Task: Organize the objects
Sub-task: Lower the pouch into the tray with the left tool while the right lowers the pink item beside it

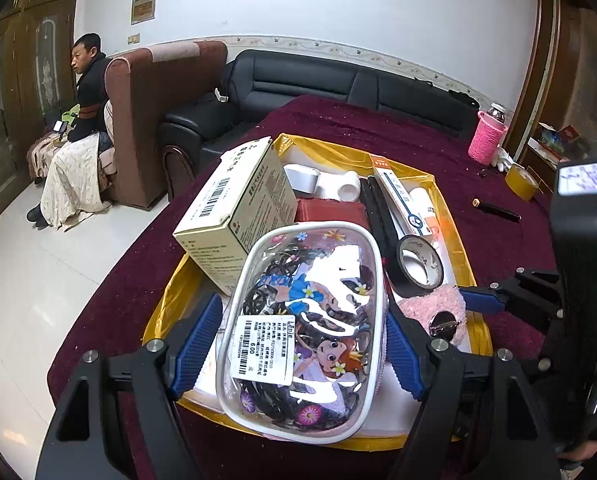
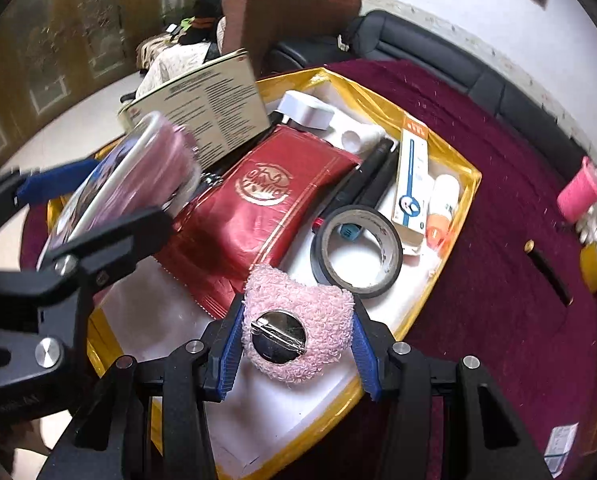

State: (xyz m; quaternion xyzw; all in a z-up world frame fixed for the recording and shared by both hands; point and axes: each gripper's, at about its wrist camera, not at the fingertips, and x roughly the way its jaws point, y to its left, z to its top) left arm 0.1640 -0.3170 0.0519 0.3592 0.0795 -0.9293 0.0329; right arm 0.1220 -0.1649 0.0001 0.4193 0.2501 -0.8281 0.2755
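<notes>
My left gripper [image 1: 298, 348] is shut on a clear cartoon-print pouch [image 1: 302, 312] stuffed with black hair ties, held tilted above the near end of a yellow-rimmed tray [image 1: 338, 152]. My right gripper [image 2: 297, 356] is shut on a fluffy pink brooch [image 2: 298, 300] with a round metal pin back, low over the tray's [image 2: 378, 92] white floor at its near right side. In the right wrist view the left gripper [image 2: 110, 196] and the pouch [image 2: 138, 168] show blurred at the left. The left wrist view shows the brooch [image 1: 430, 304] beside the pouch, the right gripper [image 1: 454, 312] partly hidden.
The tray holds a cream box [image 1: 238, 208], a red packet [image 2: 258, 208], a black tape roll [image 2: 356, 252], black sticks, a white-and-orange carton [image 2: 412, 184] and white tubes. A pink-sleeved bottle [image 1: 487, 142], yellow tape [image 1: 521, 182] and a black pen [image 1: 498, 210] lie on the maroon cloth. A person sits at far left.
</notes>
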